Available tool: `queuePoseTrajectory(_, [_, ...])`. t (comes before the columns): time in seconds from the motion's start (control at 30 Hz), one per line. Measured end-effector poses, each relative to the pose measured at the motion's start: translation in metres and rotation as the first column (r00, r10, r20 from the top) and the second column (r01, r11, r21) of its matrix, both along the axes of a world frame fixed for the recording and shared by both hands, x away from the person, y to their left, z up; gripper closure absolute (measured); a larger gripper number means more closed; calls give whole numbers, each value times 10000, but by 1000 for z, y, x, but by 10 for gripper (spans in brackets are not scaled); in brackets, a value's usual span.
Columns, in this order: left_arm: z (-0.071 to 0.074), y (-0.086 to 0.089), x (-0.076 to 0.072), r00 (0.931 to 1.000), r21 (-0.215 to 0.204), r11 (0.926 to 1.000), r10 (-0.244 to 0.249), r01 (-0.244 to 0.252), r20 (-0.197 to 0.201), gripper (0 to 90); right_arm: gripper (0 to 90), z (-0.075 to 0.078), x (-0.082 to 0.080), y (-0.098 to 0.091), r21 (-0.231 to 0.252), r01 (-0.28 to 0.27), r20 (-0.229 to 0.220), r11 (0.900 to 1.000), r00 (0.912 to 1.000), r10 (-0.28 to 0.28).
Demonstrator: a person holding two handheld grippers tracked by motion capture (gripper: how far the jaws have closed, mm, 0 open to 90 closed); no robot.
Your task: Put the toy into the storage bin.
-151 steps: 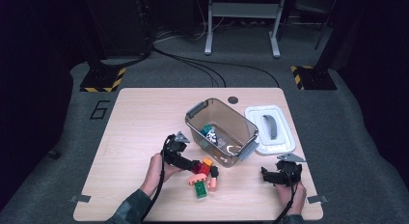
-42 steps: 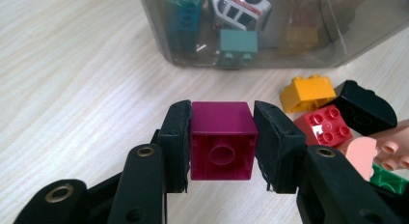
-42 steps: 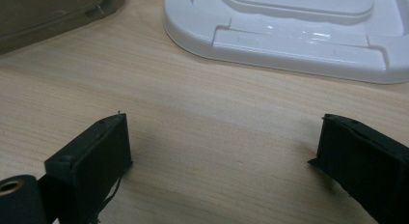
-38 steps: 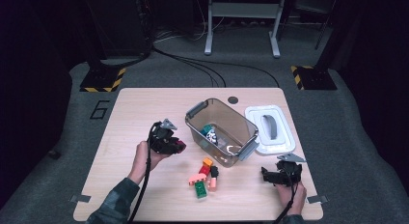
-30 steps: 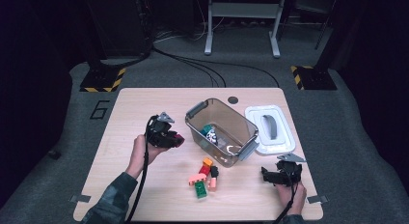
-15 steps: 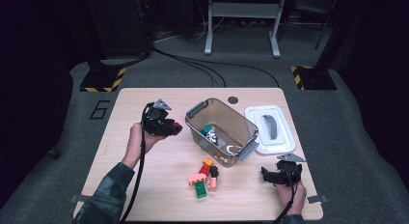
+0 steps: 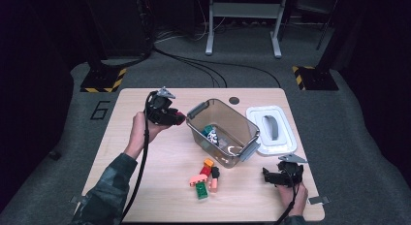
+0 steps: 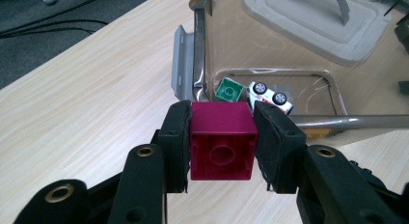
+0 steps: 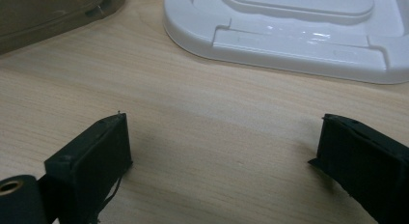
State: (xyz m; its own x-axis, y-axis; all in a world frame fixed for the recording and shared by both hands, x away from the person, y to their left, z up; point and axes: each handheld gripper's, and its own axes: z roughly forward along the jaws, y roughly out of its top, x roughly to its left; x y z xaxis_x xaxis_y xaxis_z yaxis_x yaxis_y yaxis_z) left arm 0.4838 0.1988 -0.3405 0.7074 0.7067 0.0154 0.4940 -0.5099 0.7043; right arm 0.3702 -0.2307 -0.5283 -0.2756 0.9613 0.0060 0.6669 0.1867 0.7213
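The left hand-held gripper (image 8: 221, 137) is clamped on a dark red block (image 8: 221, 146), one pad on each side face, with the block's hollow underside turned toward the camera. In the high view this hand-held gripper (image 7: 175, 118) sits just beside the bin (image 7: 223, 133) at its near-left end, jaws pointing at it. The bin lies straight ahead of the block: its rim and grey end latch (image 8: 182, 64) are just beyond the jaws, and the opening stretches away from them. The bin's long axis runs diagonally across the desk (image 7: 121, 137), from the far left toward the near right, so the left hand meets it end-on. A short reach forward over the rim would probably bring the block above the opening.

Inside the bin lie a green block (image 8: 229, 91) and a small white toy car (image 8: 268, 95), side by side near the bottom. More loose blocks (image 7: 205, 179) sit on the desk in front of the bin.

The right hand-held gripper (image 9: 226, 171) rests low over bare desk with its jaws wide apart and nothing between them. It (image 7: 282, 175) is near the white lid (image 7: 270, 130), well apart from the bin's left end. The left hand is plainly the nearer one for the drop.
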Motion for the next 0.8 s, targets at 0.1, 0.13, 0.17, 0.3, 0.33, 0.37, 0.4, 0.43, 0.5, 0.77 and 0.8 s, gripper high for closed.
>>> queuePoseTrajectory(0.1, [4, -2, 2, 10000, 35, 10000, -23, 23, 33, 592, 39, 0, 0, 0, -9, -8, 4, 10000, 10000, 8])
queuePoseTrajectory(0.13, [7, -4, 3, 10000, 45, 10000, -29, 29, 76, 592, 39, 0, 0, 0, -10, -9, 4, 10000, 10000, 9])
queuePoseTrajectory(0.17, [8, -5, 4, 9999, 50, 10000, -68, 67, 108, 592, 39, 0, 0, 0, -14, -11, -2, 10000, 10000, 11])
queuePoseTrajectory(0.3, [17, -15, 8, 9996, 68, 9998, -176, 175, 215, 592, 39, 0, 0, 0, -3, -1, 0, 10000, 10000, 1])
queuePoseTrajectory(0.33, [18, -17, 9, 9994, 72, 9998, -212, 210, 278, 592, 39, 0, 0, 0, -4, -5, 5, 10000, 10000, 5])
queuePoseTrajectory(0.37, [19, -20, 9, 9993, 90, 9997, -248, 245, 278, 592, 40, 0, 0, 0, 0, 0, -1, 10000, 10000, 0])
queuePoseTrajectory(0.4, [20, -22, 10, 9992, 110, 9995, -301, 298, 271, 592, 39, 0, 0, 0, -5, -8, 8, 10000, 10000, 8])
queuePoseTrajectory(0.43, [20, -22, 10, 9992, 110, 9995, -301, 298, 271, 592, 39, 0, 0, 0, -5, -8, 8, 10000, 10000, 8])
queuePoseTrajectory(0.5, [20, -26, 11, 9990, 134, 9993, -359, 356, 260, 592, 39, 0, 0, 0, 1, 0, 0, 10000, 10000, 0])
queuePoseTrajectory(0.77, [20, -45, 15, 9978, 203, 9978, -633, 629, 198, 592, 39, 0, 0, 0, -1, -8, 6, 10000, 10000, 8])
queuePoseTrajectory(0.8, [20, -47, 15, 9979, 160, 9979, -631, 628, 155, 592, 39, 0, 0, 0, 3, -3, 2, 10000, 10000, 3])
